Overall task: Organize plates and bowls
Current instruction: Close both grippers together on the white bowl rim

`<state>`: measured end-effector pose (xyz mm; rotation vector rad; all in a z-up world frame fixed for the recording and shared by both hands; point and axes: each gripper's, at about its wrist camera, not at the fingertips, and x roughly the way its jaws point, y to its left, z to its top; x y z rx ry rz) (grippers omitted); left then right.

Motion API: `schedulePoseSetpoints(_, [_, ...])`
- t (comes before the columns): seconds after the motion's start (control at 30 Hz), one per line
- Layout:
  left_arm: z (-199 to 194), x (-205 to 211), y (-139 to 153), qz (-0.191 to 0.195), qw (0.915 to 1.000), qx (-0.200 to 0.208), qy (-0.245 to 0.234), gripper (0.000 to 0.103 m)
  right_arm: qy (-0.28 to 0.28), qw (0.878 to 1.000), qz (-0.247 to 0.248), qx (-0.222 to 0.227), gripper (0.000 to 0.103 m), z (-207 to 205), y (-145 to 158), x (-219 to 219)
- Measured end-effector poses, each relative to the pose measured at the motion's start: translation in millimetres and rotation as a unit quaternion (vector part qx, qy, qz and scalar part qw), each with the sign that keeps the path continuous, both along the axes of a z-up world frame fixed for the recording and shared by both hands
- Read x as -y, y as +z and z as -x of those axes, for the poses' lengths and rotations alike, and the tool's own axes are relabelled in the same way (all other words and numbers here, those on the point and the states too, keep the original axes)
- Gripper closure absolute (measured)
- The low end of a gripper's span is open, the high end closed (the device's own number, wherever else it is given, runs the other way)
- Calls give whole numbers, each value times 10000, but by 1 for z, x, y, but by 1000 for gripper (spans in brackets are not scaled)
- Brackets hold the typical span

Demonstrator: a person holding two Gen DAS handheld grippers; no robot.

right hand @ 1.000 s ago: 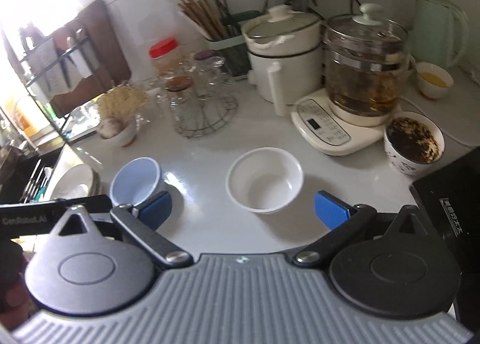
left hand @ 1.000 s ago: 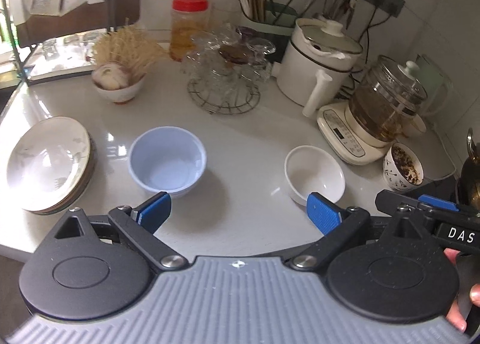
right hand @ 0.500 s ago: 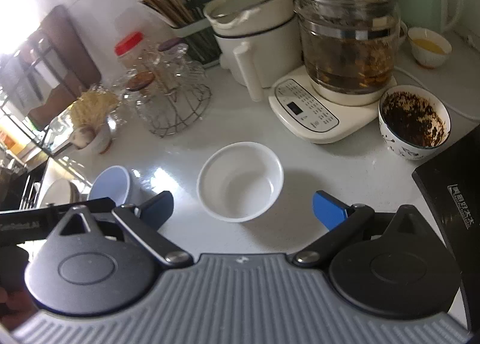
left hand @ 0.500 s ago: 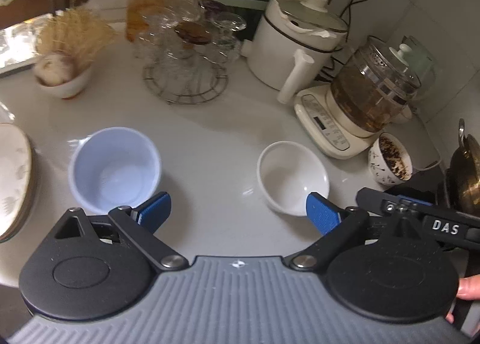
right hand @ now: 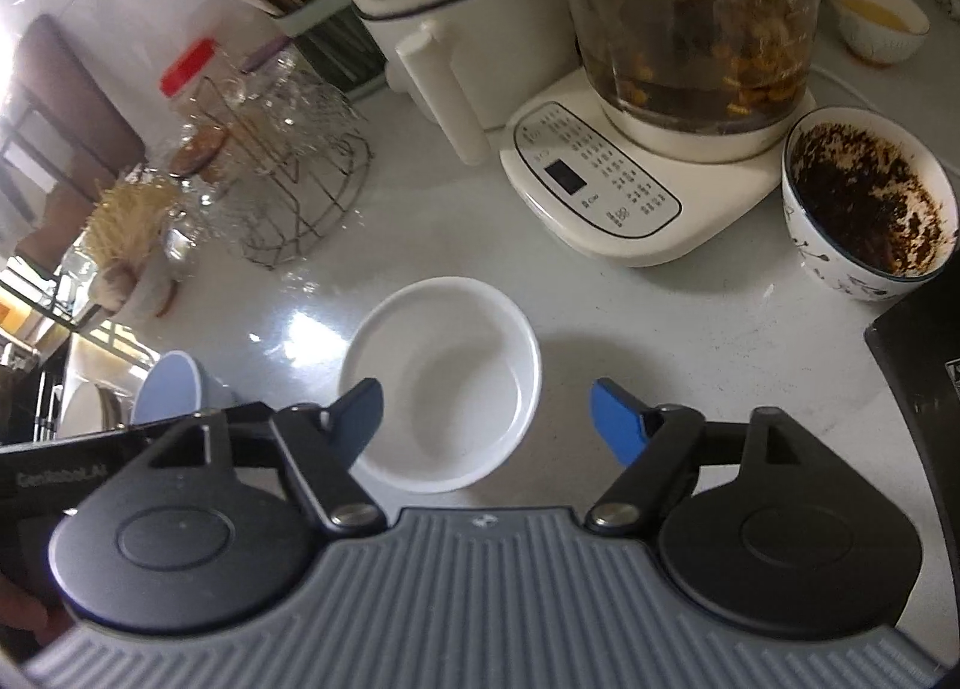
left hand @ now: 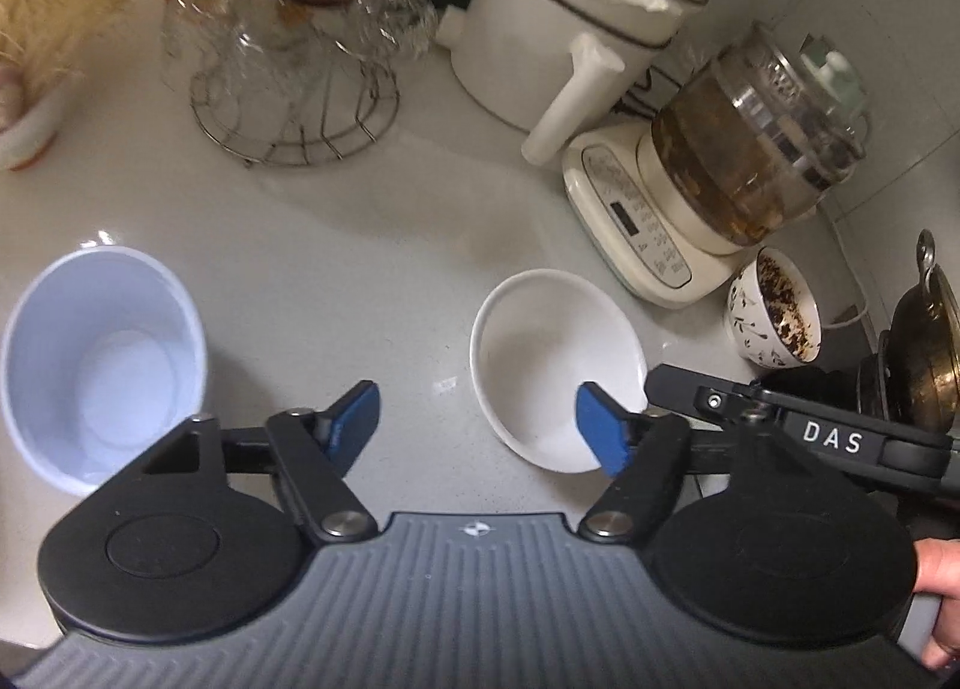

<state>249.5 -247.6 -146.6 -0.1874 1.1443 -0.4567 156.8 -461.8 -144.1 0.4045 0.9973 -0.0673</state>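
Right gripper (right hand: 486,416): jaws apart and closing, empty, poised over the white bowl (right hand: 441,383), whose near rim sits between the fingers, nearer the left one. Left gripper (left hand: 477,422): jaws apart and closing on bare counter (left hand: 360,245). Blue bowl (left hand: 99,365) off its left finger, white bowl behind its right. Beyond, kettle (right hand: 690,29) and cup (right hand: 864,209).
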Motion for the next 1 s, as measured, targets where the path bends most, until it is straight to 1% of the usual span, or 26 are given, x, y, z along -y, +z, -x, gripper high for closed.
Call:
schedulePoseSetpoints(0.07, [-7, 4, -6, 11, 9999, -101, -42, 37, -20, 10000, -32, -76, 29, -6, -6, 1])
schedulePoseSetpoints(0.13, [-14, 6, -12, 35, 9997, -233, -23, 47, -54, 9998, -49, -169, 34, -11, -12, 3])
schedulePoseSetpoints(0.17, [-18, 7, -15, 53, 9996, -281, -12, 49, -66, 9997, -56, -208, 35, -14, -15, 3])
schedulePoseSetpoints(0.23, [-22, 9, -20, 54, 9993, -364, 5, 57, -89, 9996, -57, -264, 38, -19, -19, 4])
schedulePoseSetpoints(0.27, [-25, 10, -23, 50, 9992, -408, 11, 58, -96, 9995, -56, -301, 39, -21, -22, 4])
schedulePoseSetpoints(0.33, [-30, 13, -26, 10, 9988, -496, 9, 60, -151, 9992, -81, -363, 45, -25, -24, 6])
schedulePoseSetpoints(0.47, [-37, 17, -30, -33, 9982, -588, -86, 62, -211, 9988, -40, -433, 49, -31, -29, 10])
schedulePoseSetpoints(0.5, [-39, 18, -31, -24, 9980, -621, -104, 63, -231, 9986, -63, -475, 53, -33, -31, 11])
schedulePoseSetpoints(0.6, [-43, 24, -35, -23, 9974, -699, -199, 70, -225, 9982, -107, -542, 57, -37, -35, 13])
schedulePoseSetpoints(0.63, [-44, 26, -37, -43, 9971, -720, -224, 72, -204, 9982, -154, -550, 61, -37, -36, 14])
schedulePoseSetpoints(0.7, [-45, 29, -40, -45, 9968, -765, -233, 75, -276, 9975, -219, -618, 66, -37, -38, 17])
schedulePoseSetpoints(0.77, [-46, 30, -43, -72, 9966, -787, -247, 79, -322, 9971, -232, -646, 68, -37, -39, 18])
schedulePoseSetpoints(0.83, [-47, 31, -46, -76, 9964, -811, -249, 87, -371, 9966, -292, -679, 73, -36, -40, 20])
schedulePoseSetpoints(0.9, [-48, 31, -47, -52, 9962, -826, -263, 91, -413, 9959, -369, -715, 78, -35, -42, 21])
schedulePoseSetpoints(0.97, [-49, 32, -48, -63, 9962, -822, -264, 91, -413, 9954, -405, -759, 82, -34, -43, 20])
schedulePoseSetpoints(1.0, [-48, 31, -48, -56, 9962, -825, -257, 91, -426, 9950, -443, -781, 86, -33, -44, 20])
